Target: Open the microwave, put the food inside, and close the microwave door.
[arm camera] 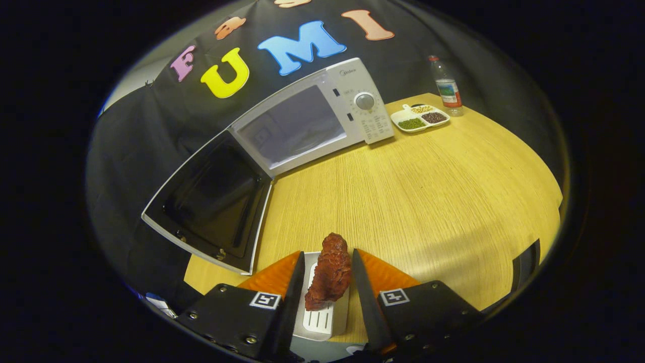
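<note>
The food [330,269], a dark reddish-brown lump that looks like a piece of glazed meat, sits between the two fingers of the tool [328,287]. It lies on or just over a small white slotted tray [320,320] at the near edge of the table [428,191]; I cannot tell whether it is resting on the tray or lifted off it. The tool's fingers stand on either side of the meat, close against its flanks, but whether both are actually pressing on it is not clear from here, so I cannot say if the tool is gripping it or merely flanking it.

Beyond the fingers the wooden table stretches away, light and grained. At its far left stands the microwave [322,116], white, with a round dial on its control panel. Its door [211,201] is swung wide open to the left, the dark inner pane facing us, and the pale cavity behind it is in plain sight.

Just to the right of the microwave lies a white divided dish [421,118] holding three portions: green, dark and yellowish grains or beans. Just behind the dish stands a clear plastic bottle [446,85] with a red cap, upright near the table's far edge.
</note>
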